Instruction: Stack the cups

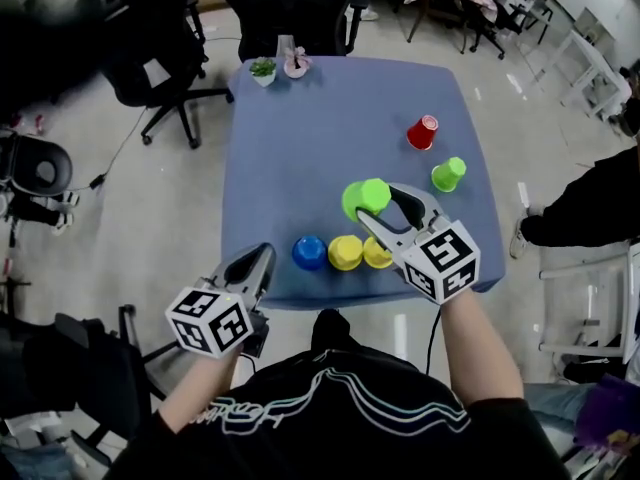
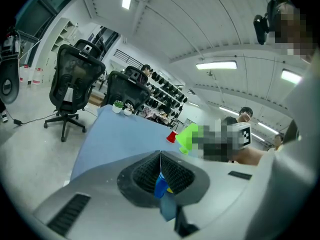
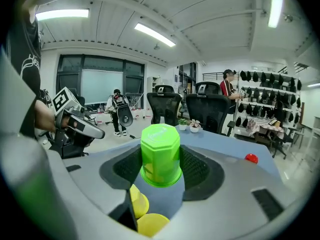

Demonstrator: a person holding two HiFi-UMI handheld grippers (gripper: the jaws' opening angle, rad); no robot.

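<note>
Bench [image 1: 300,138]: blue-topped, cups scattered on it, a person at its near edge.
Right gripper [image 1: 392,216]: jaws spread wide, clamped on an upturned green cup [image 3: 160,155], held above the yellow cups [image 1: 345,253], seemingly to cap one.
Left gripper [image 1: 252,271]: jaws pressed together, empty, waiting by the near edge.
Other cups: blue cup [image 1: 309,252] beside the yellows; second green cup [image 1: 448,174] and red cup [image 1: 423,132] farther back.

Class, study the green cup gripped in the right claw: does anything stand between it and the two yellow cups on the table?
Nothing visible does. The green cup, upside down in the right claw, hangs above the two yellow cups; only bare blue table shows between them. The blue cup sits off to their side.
</note>
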